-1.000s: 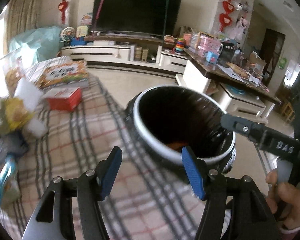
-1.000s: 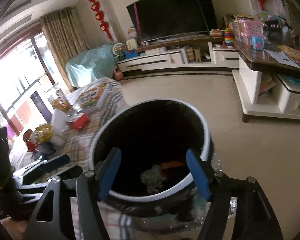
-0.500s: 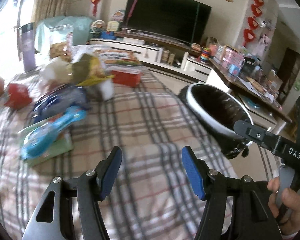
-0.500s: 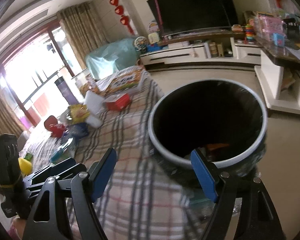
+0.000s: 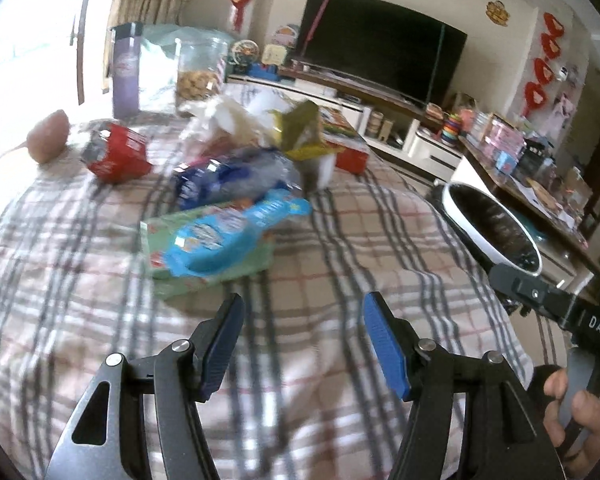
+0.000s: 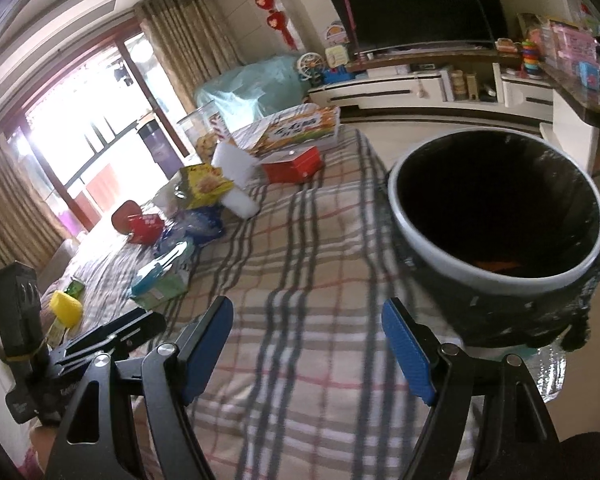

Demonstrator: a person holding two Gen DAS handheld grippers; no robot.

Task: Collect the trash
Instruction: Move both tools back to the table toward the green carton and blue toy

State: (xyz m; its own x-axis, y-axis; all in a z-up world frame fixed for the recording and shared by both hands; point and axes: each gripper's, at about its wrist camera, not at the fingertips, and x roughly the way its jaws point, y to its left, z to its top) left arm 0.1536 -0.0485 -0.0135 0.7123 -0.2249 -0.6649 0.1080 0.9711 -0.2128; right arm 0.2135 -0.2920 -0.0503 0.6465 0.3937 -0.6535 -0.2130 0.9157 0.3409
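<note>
My left gripper (image 5: 302,334) swung from the bin (image 5: 490,228) toward the wrappers.
Both jaws open, empty; right gripper (image 6: 308,342) beside bin. Blue packet (image 5: 228,236) lies ahead on the plaid surface (image 5: 340,240); nothing blocks it.

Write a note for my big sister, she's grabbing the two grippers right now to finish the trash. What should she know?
Left gripper: open, nothing between its fingers, pointing at the wrapper pile.
Right gripper: open, empty, beside the trash bin.
Bin stands at the edge of the plaid-covered table, with something orange already inside.
Still on the table: blue snack wrapper lying on a green packet, dark blue bag, yellow-green wrapper, red packet.
Done: some trash is already binned.
Left: probably pick the blue wrapper first, since it looks nearest the left gripper, then the rest.
</note>
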